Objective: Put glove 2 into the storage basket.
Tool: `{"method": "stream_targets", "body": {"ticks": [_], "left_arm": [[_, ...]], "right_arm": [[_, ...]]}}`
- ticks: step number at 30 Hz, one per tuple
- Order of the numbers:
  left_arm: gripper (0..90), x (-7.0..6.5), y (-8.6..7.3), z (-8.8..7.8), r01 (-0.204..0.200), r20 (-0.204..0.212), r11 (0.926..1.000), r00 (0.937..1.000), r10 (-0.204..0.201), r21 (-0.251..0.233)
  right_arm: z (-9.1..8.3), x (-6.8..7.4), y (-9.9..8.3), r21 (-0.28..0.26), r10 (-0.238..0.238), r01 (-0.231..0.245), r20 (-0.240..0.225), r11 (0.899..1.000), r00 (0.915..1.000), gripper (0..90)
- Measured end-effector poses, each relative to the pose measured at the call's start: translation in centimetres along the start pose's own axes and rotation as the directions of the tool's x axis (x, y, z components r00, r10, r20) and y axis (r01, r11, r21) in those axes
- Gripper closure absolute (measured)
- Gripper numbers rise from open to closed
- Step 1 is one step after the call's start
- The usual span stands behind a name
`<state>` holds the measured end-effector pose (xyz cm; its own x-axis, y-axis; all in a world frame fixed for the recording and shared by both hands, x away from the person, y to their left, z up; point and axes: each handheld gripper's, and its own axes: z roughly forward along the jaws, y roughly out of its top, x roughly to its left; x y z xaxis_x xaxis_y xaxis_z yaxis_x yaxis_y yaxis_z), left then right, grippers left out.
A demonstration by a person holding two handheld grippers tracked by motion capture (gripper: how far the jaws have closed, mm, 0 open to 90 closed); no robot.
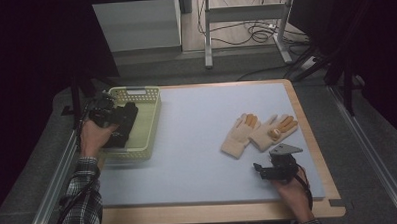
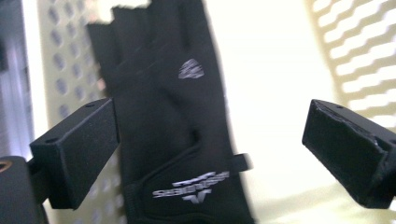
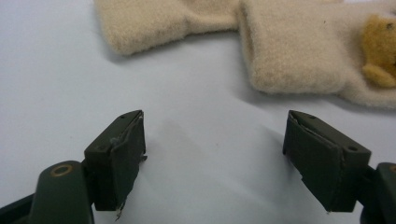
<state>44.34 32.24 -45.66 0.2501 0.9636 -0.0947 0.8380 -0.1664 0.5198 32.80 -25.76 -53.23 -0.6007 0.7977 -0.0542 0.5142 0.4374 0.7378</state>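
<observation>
A: Where is the black glove [image 2: 163,121]?

B: In the pale green perforated basket [image 1: 149,116] at the left edge of the blue mat [image 1: 198,152]. From above it reads as a dark shape draped against the basket's near-left wall, partly under the left gripper [image 1: 117,116].

A: Does the gripper grip it?

B: No. The left gripper view shows the jaws spread wide, the glove lying between them on the basket floor, with the left pad just at its edge and the right one well clear. That view also gives details the high view cannot: silver lettering at the cuff, a small silver logo on the back, a pull tab at the side.

A: And the other hand?

B: The right gripper [image 1: 268,170] rests low over the mat near the front right, jaws apart with nothing between them. Just beyond lie two cream knitted gloves [image 1: 259,131] with orange fingertips, side by side and touching. The right gripper view shows their fuzzy cuffs close up and an orange patch on one; the high view shows their fingers pointing away from the person.
</observation>
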Motion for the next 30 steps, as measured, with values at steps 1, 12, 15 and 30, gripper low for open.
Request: {"method": "stream_targets", "body": {"ticks": [1, 12, 15, 30], "left_arm": [[3.9, 0.0, 0.0, 0.0, 0.000, 0.000, 1.0000, 1.0000, 0.000, 0.000], [0.3, -4.2, -1.7, -2.2, -0.174, 0.065, 0.9714, 0.9804, 0.186, -0.162], [0.0, -5.7, -2.2, -3.0, -0.203, 0.090, 0.9573, 0.9702, 0.225, -0.206], [0.0, -14.0, -5.3, -4.2, -0.342, 0.187, 0.8796, 0.8898, 0.416, -0.331]], "right_arm": [[0.0, 0.0, 0.0, 0.000, 0.000, 0.000, 0.000, 1.000, 1.0000, 20.7], [0.0, 0.0, 0.0, 0.000, 0.000, 0.000, 0.001, 1.000, 1.0000, 20.6], [0.0, 0.0, 0.0, 0.001, 0.000, 0.000, 0.001, 1.000, 1.0000, 20.5], [0.0, 0.0, 0.0, 0.004, 0.002, -0.002, 0.001, 1.000, 1.0000, 20.4]]}}
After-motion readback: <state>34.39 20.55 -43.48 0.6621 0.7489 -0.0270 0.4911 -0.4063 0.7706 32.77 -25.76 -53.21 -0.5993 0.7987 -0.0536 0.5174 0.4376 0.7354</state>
